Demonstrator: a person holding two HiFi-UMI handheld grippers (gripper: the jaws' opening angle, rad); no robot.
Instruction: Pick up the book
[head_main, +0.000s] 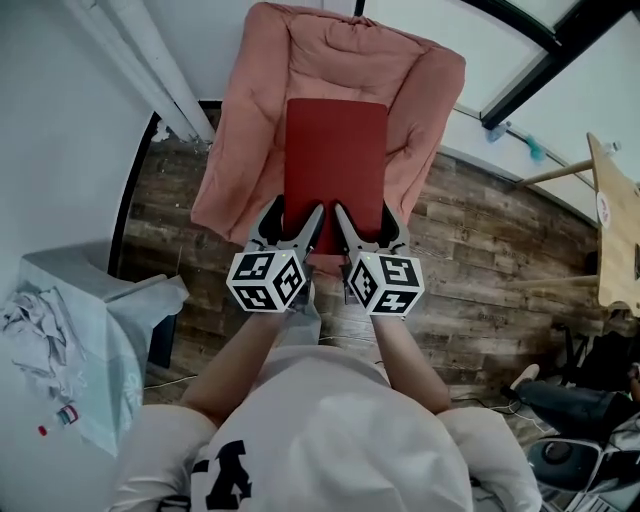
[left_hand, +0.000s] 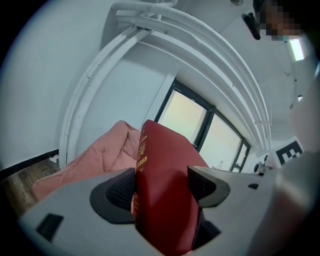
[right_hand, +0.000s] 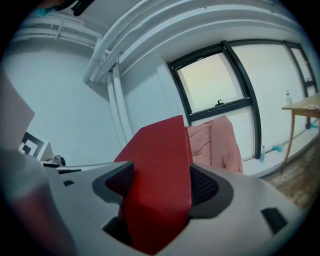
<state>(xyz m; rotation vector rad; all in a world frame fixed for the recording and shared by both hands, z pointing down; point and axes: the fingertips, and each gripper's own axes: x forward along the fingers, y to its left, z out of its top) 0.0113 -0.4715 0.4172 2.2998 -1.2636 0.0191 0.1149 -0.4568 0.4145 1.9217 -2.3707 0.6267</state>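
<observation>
Rough wood-plank floor runs beneath a soft, quilted pink cushion. Over its middle is the book, smooth, red and rectangular. Your left gripper and right gripper each clamp the book's near edge.

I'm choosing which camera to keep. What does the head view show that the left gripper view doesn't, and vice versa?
Only the head view: the red book's broad cover, the right claw clamped on its near edge beside the left claw. Only the left gripper view: gold print on the spine. Both: the red book, held, and the pink cushion.
</observation>
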